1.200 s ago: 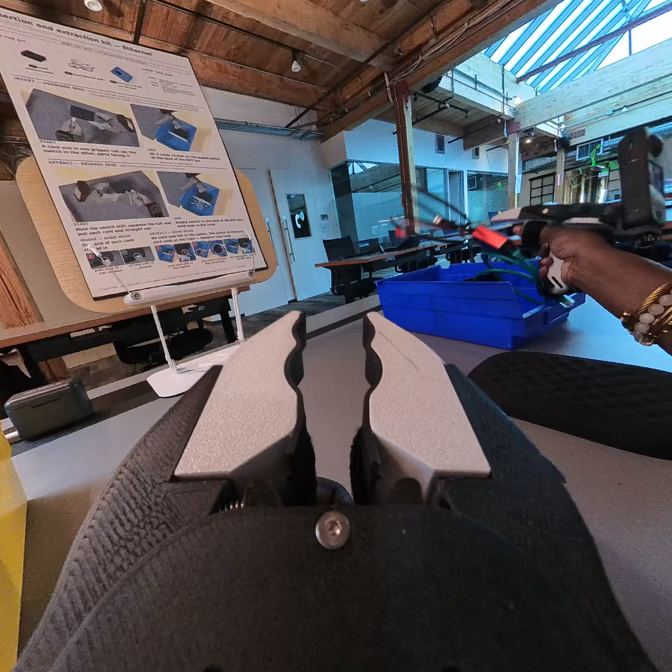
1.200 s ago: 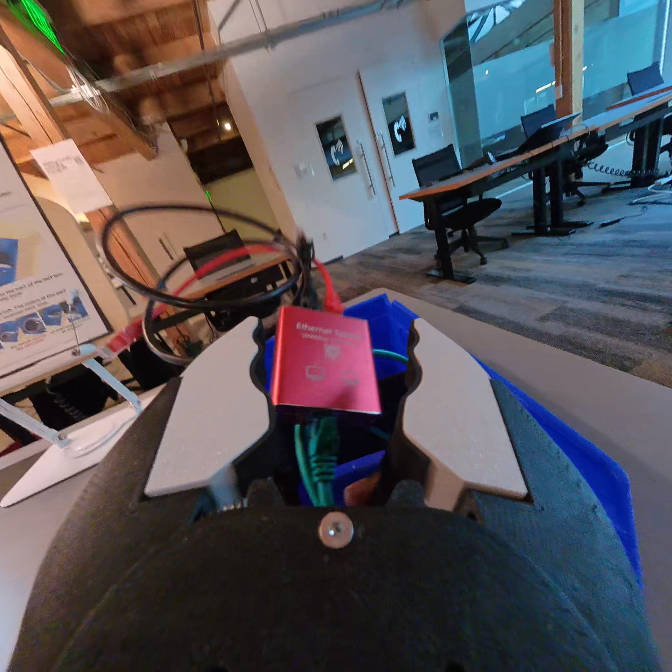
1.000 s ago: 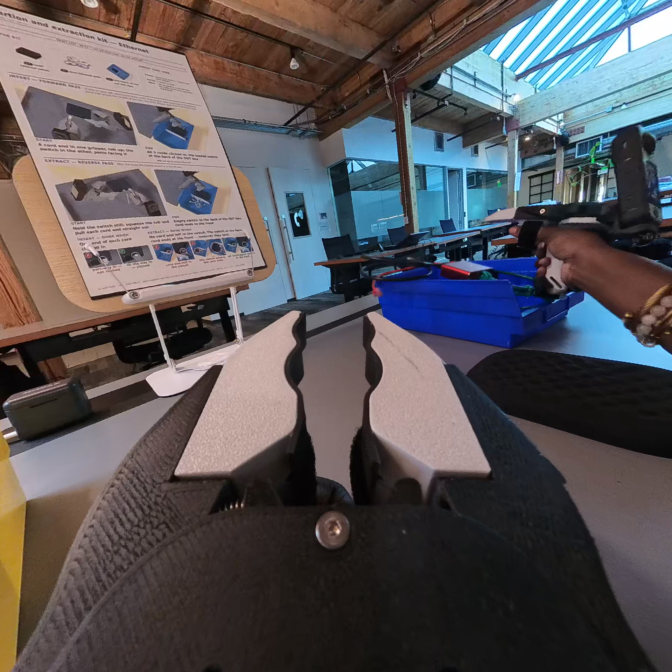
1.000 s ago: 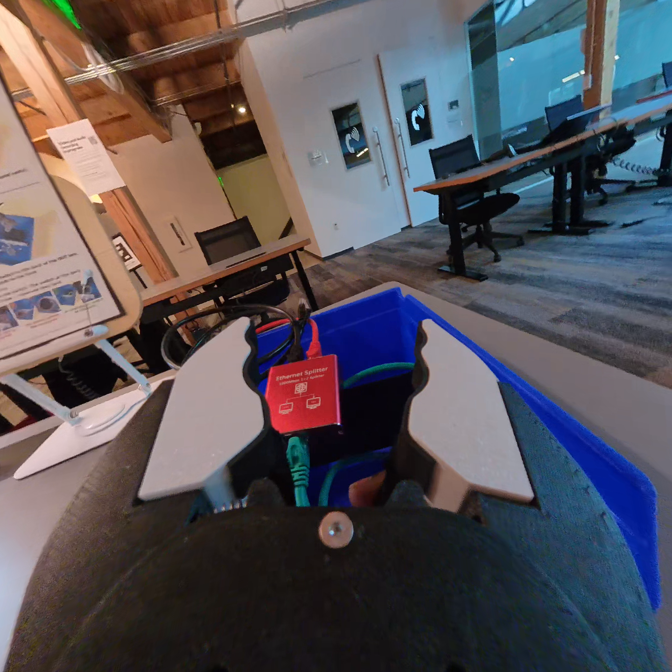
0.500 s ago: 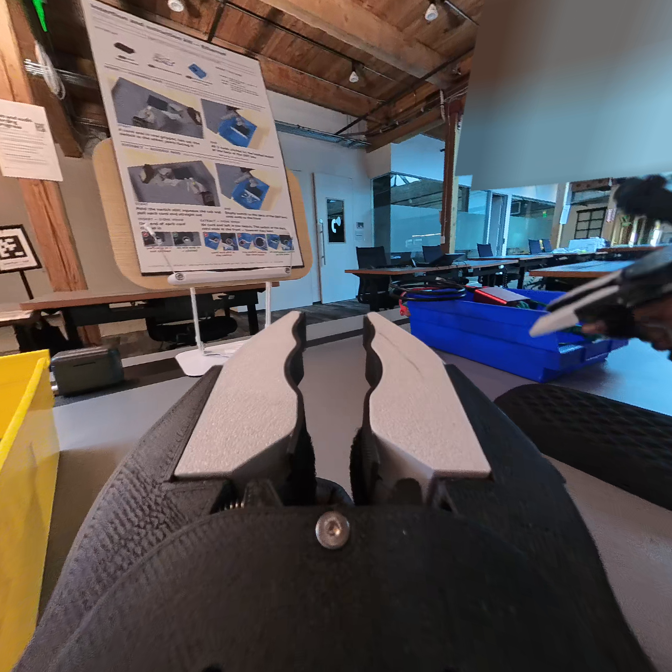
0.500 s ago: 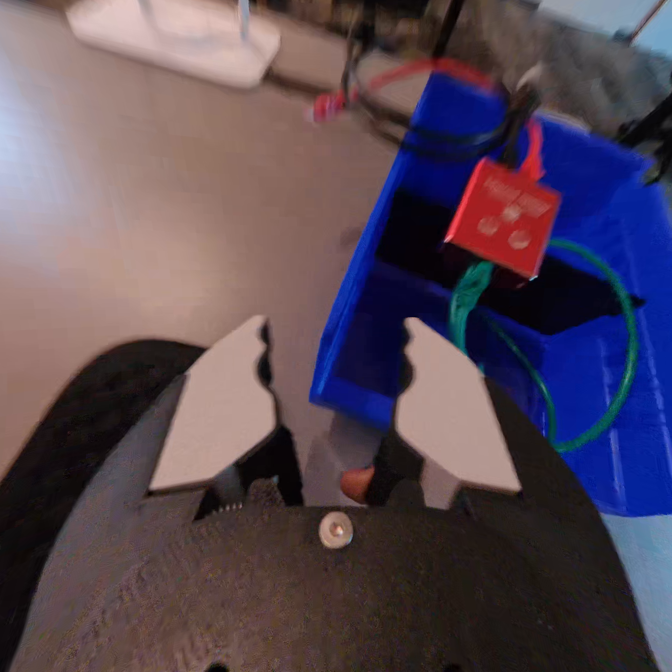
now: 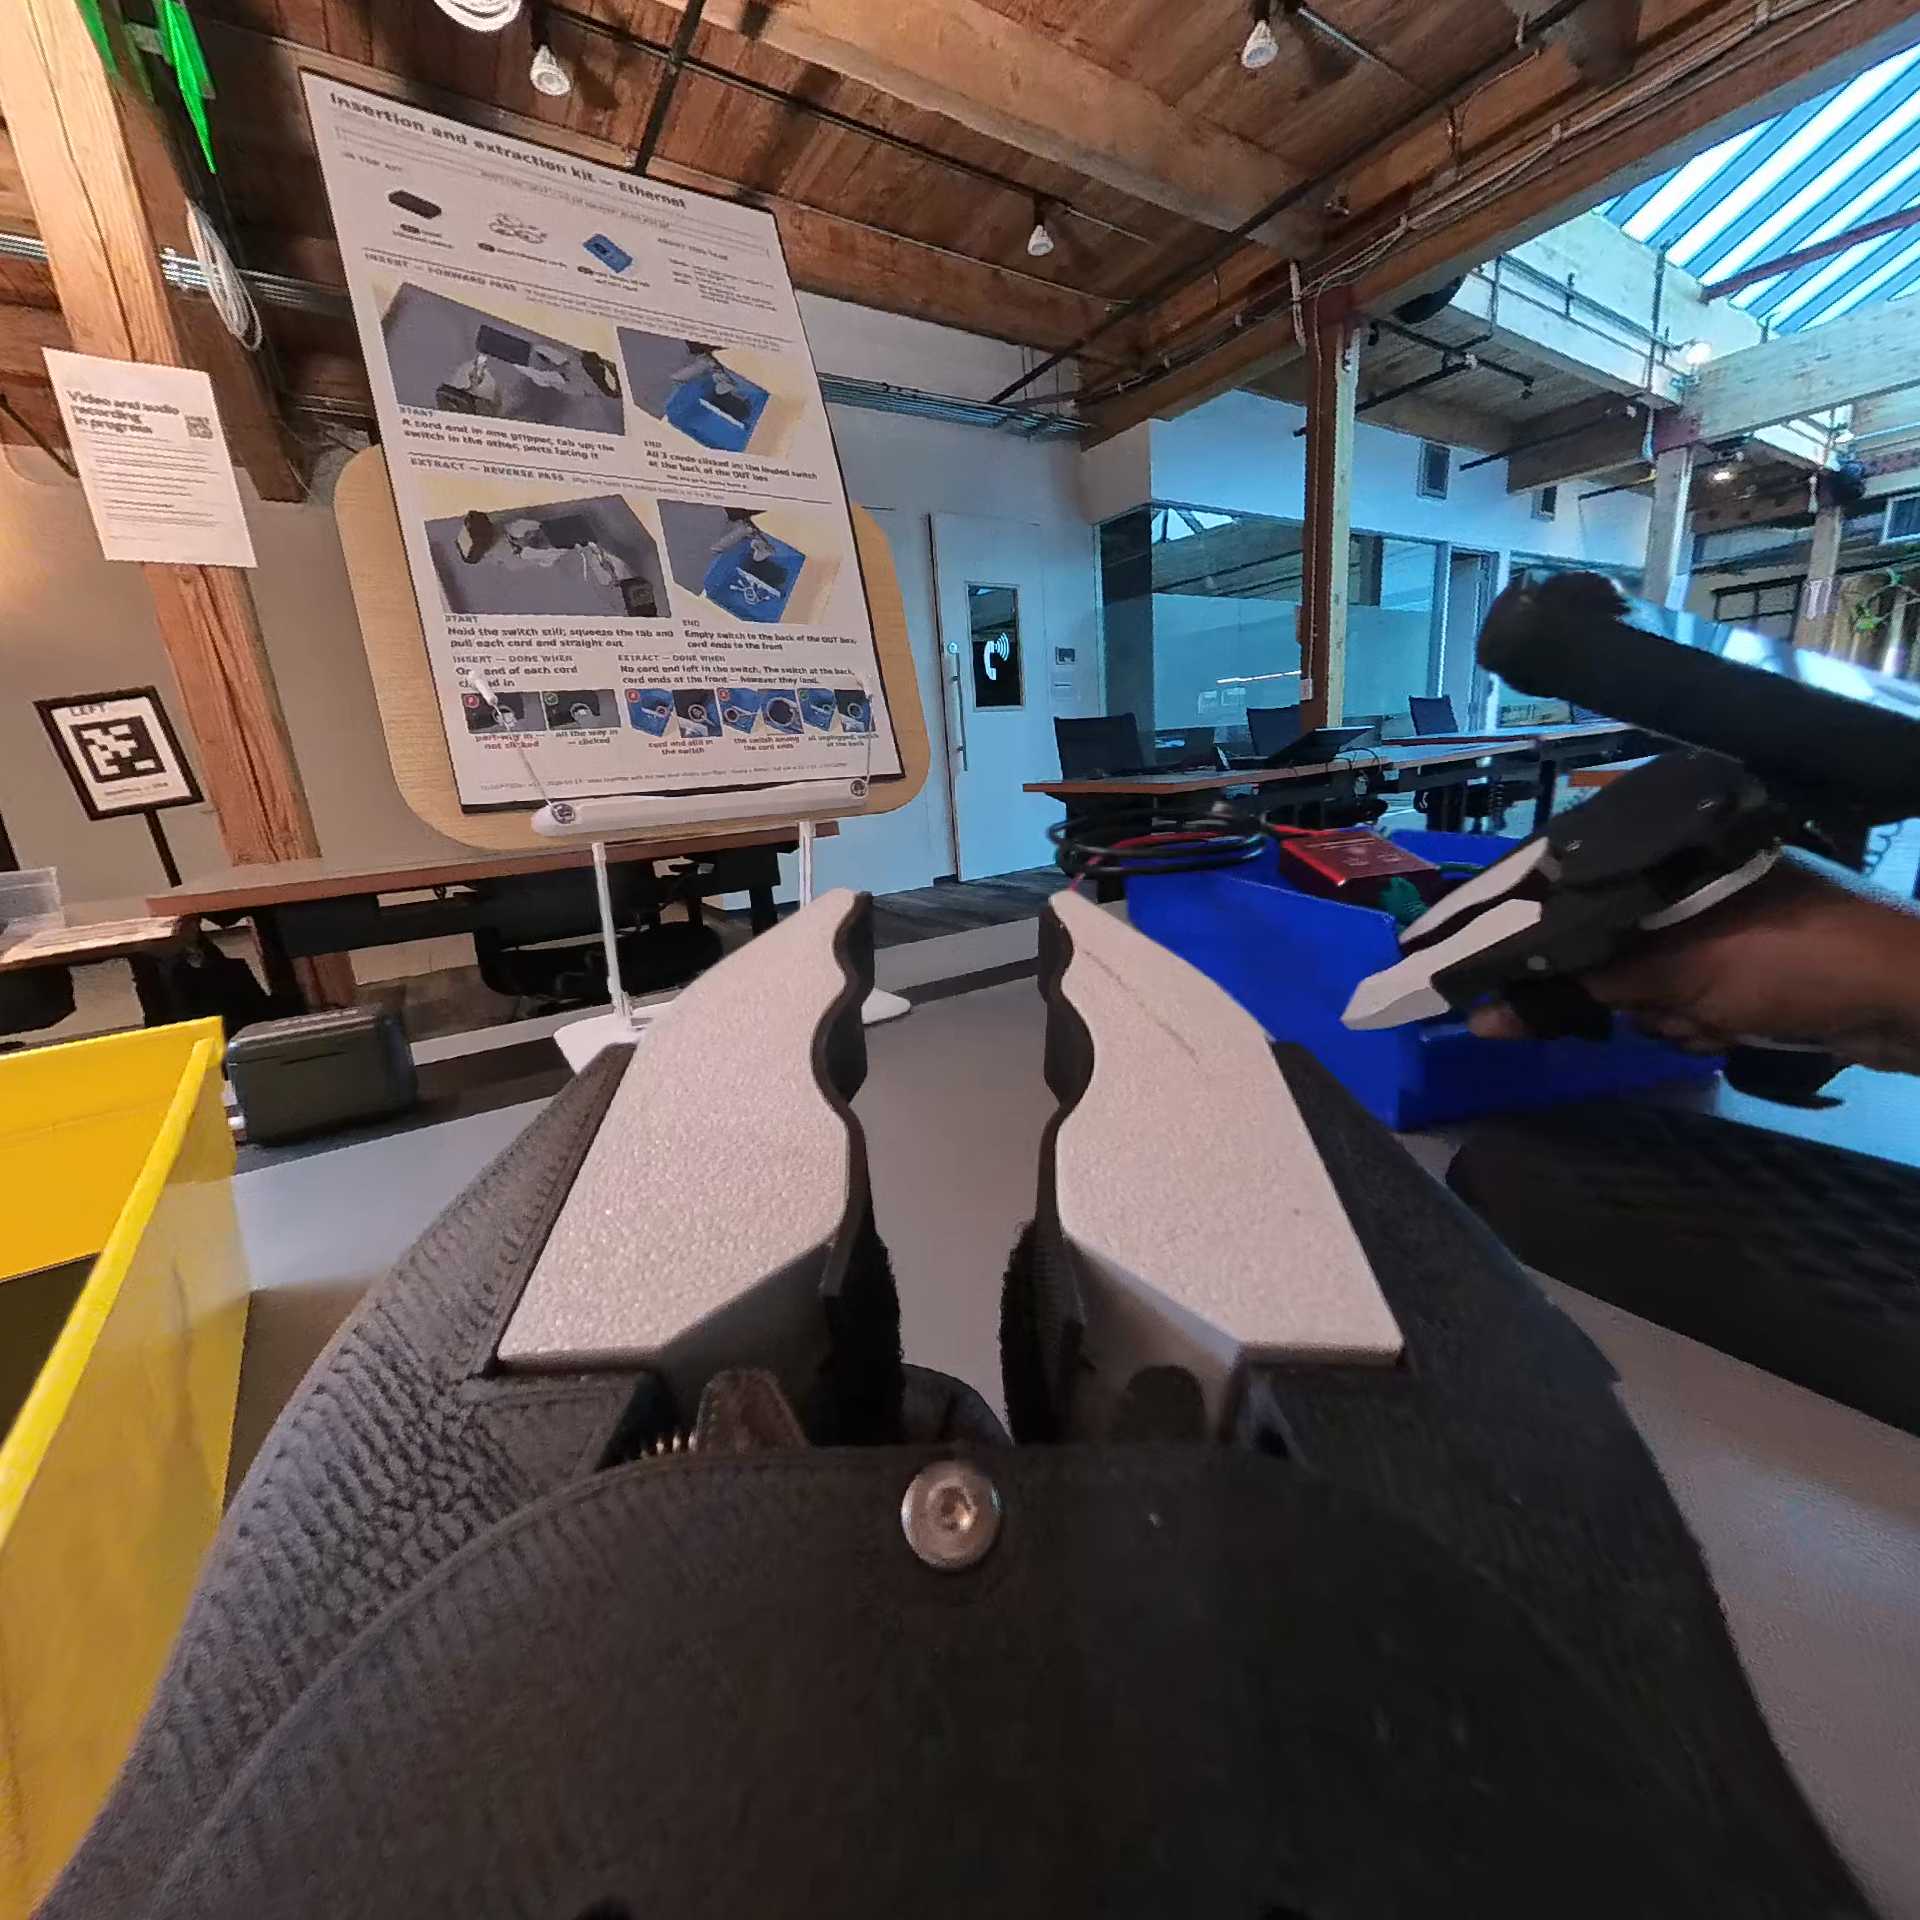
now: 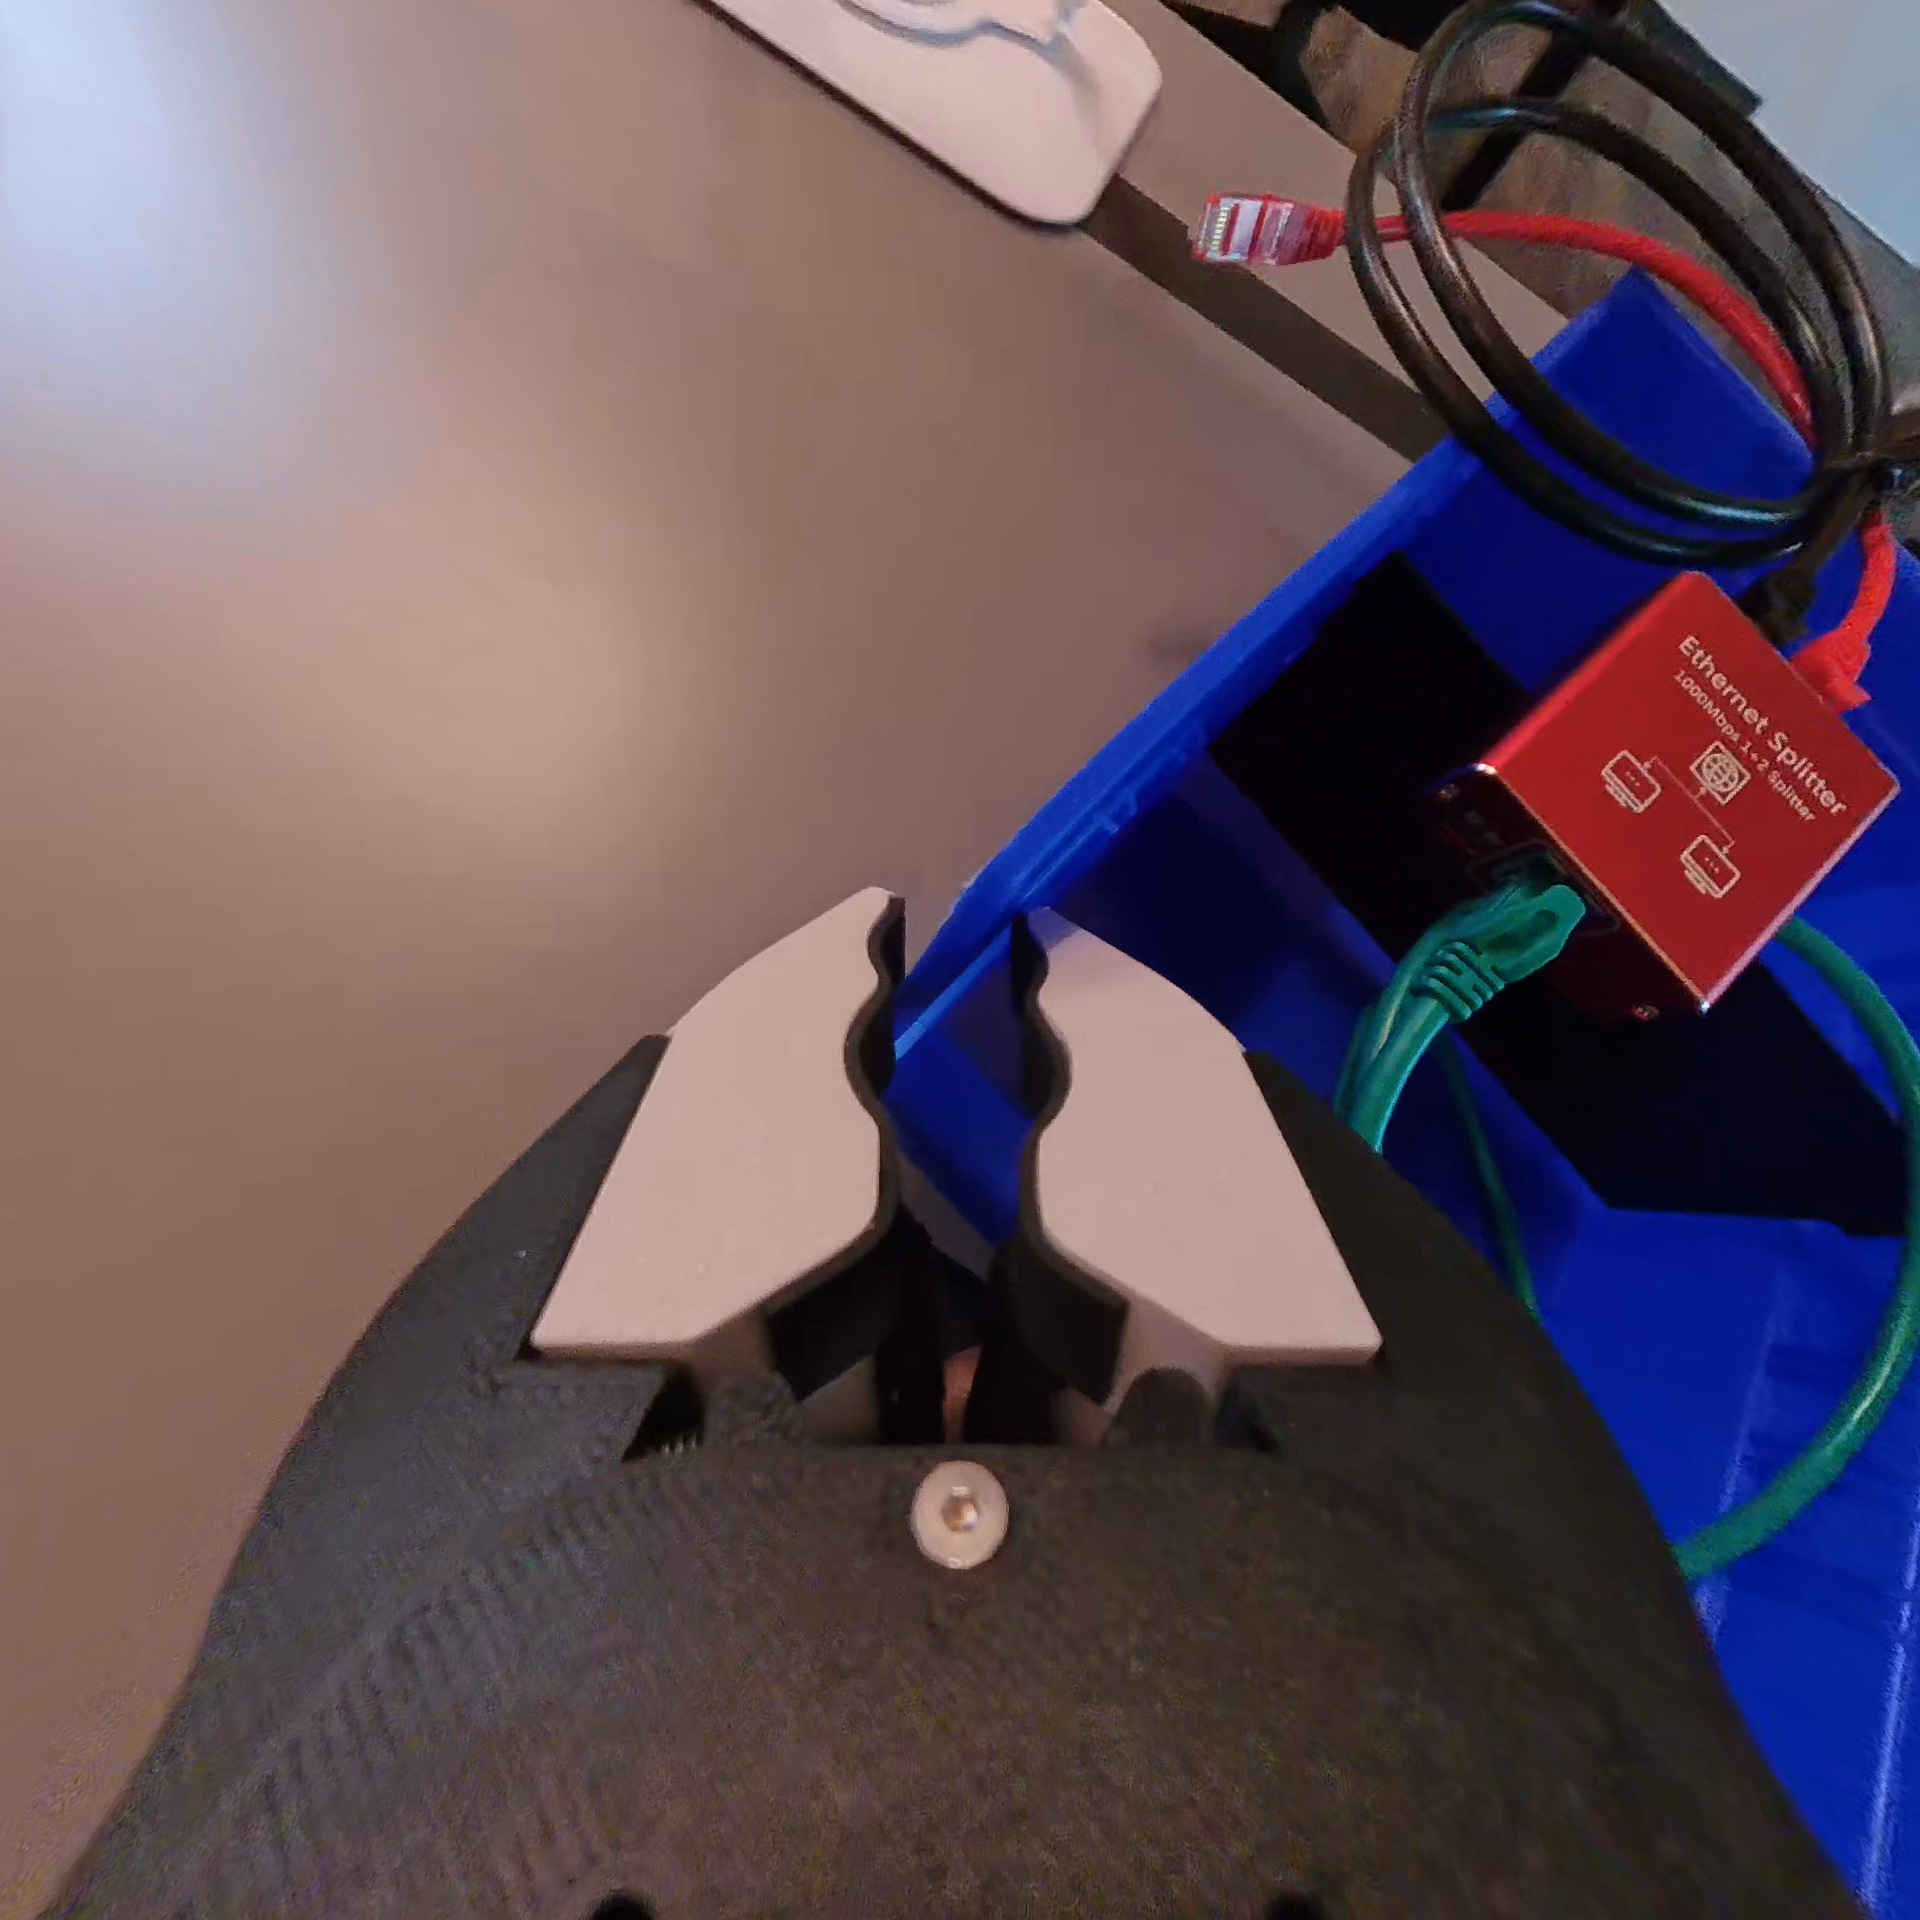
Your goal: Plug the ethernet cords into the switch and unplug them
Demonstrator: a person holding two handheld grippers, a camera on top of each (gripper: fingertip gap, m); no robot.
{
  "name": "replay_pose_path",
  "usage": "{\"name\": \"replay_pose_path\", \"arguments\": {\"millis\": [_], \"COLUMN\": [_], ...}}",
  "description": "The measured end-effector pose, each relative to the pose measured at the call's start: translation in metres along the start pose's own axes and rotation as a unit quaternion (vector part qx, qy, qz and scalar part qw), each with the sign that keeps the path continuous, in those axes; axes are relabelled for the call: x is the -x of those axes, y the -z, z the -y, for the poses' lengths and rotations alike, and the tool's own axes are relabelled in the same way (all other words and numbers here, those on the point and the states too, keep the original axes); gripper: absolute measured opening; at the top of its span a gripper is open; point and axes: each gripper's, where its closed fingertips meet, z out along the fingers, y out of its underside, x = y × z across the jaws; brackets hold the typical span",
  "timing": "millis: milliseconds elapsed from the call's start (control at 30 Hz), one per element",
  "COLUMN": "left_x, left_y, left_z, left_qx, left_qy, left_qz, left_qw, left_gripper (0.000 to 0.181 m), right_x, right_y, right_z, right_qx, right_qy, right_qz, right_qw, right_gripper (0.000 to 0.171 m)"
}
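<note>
The red switch (image 8: 1704,790) lies in the blue bin (image 8: 1039,935), also seen in the left wrist view (image 7: 1351,862). A green cord (image 8: 1455,966) is plugged into its near side. A red cord and a coiled black cord (image 8: 1558,364) leave its far side. The red cord's free plug (image 8: 1558,231) hangs past the bin over the table. My right gripper (image 8: 956,914) is empty, jaws nearly closed, at the bin's near left corner; it also shows in the left wrist view (image 7: 1377,982). My left gripper (image 7: 954,909) is empty, jaws a narrow gap apart, low over the table.
A yellow bin (image 7: 114,1247) stands at the left. An instruction board (image 7: 623,468) stands on a white stand at the back, its base (image 8: 935,62) near the blue bin. A black mat (image 7: 1714,1247) lies at the right. A small grey case (image 7: 312,1070) sits beyond the yellow bin. Left tips to right tips: about 30 centimetres.
My right gripper let go of the switch in the blue bin, drew back and to the left, tipped downward and narrowed its jaws. My left gripper turned left, bringing the yellow bin into view.
</note>
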Motion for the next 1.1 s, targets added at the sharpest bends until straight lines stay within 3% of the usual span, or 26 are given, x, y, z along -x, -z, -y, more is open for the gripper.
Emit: {"name": "replay_pose_path", "arguments": {"millis": [400,633,833,967,1100], "left_x": [0.022,0.035,0.035,0.035,0.076], "left_y": [0.009,0.021,0.024,0.029,0.053], "left_z": [0.012,0.031,0.036,0.047,0.082], "left_qx": [-0.032,-0.086,-0.097,-0.118,-0.124], "left_qy": [-0.01,-0.012,-0.022,-0.039,-0.088], "left_qz": [0.059,0.097,0.101,0.105,0.175], "left_qw": [0.998,0.991,0.99,0.987,0.973], "left_gripper": [0.03,0.03,0.03,0.03,0.03], "right_x": [0.136,0.23,0.253,0.261,0.253], "right_y": [-0.024,-0.027,-0.026,-0.02,0.002], "right_z": [0.08,0.118,0.125,0.12,0.141], "right_qx": [-0.092,-0.167,-0.195,-0.214,-0.297], "right_qy": [0.037,0.08,0.152,0.19,0.136], "right_qz": [0.126,0.25,0.272,0.303,0.294], "right_qw": [0.987,0.95,0.93,0.909,0.898], "right_gripper": [0.024,0.031,0.029,0.04,0.048]}}
